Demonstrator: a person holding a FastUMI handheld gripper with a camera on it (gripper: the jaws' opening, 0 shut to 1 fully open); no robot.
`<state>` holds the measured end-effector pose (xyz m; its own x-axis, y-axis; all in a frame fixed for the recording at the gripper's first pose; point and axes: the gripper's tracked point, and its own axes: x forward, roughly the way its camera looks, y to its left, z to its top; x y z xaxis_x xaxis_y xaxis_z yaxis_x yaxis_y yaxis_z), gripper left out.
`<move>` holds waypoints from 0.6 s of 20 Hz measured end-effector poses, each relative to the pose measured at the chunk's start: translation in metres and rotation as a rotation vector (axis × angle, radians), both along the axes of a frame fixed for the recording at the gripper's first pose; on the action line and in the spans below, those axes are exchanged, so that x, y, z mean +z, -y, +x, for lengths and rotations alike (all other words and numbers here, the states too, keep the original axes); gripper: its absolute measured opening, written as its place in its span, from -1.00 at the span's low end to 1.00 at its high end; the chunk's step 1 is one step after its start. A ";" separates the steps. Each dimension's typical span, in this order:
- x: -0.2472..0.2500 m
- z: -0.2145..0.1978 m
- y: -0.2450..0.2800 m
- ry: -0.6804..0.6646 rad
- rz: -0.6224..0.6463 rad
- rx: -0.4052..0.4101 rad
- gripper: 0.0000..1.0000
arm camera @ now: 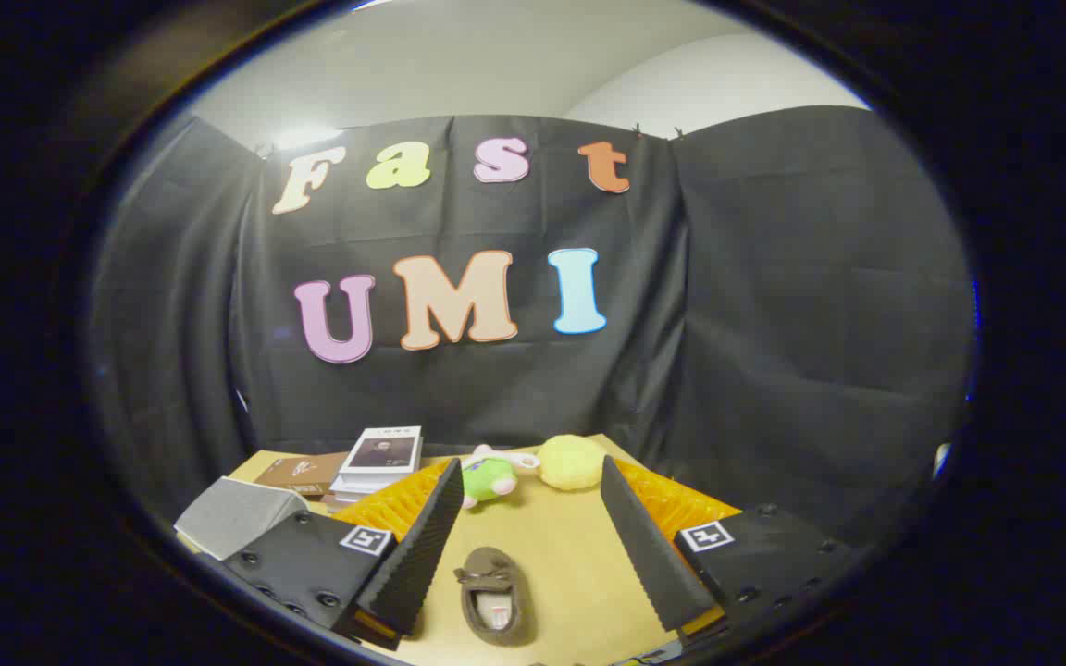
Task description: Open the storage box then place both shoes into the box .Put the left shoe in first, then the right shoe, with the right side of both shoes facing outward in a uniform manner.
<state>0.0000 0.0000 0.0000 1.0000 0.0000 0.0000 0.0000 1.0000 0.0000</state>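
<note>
A brown slipper-style shoe with a small bow lies on the wooden table, toe pointing away, between my two fingers and near their base. My gripper hovers above the table with its fingers wide apart and nothing held. A grey fabric storage box sits to the left of the left finger, partly hidden behind the gripper body.
Beyond the fingertips lie a green plush toy and a yellow fluffy ball. A stack of books and a brown book rest at the table's far left. Black cloth walls close off the back and right.
</note>
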 end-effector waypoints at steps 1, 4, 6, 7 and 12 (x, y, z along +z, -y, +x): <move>0.000 0.001 -0.005 -0.003 0.006 0.008 0.94; -0.001 0.003 -0.013 -0.002 0.002 0.018 0.94; -0.002 0.005 -0.018 -0.001 -0.009 0.025 0.94; -0.001 0.007 -0.020 -0.001 -0.013 0.029 0.94; -0.006 0.012 -0.031 -0.016 -0.031 0.057 0.94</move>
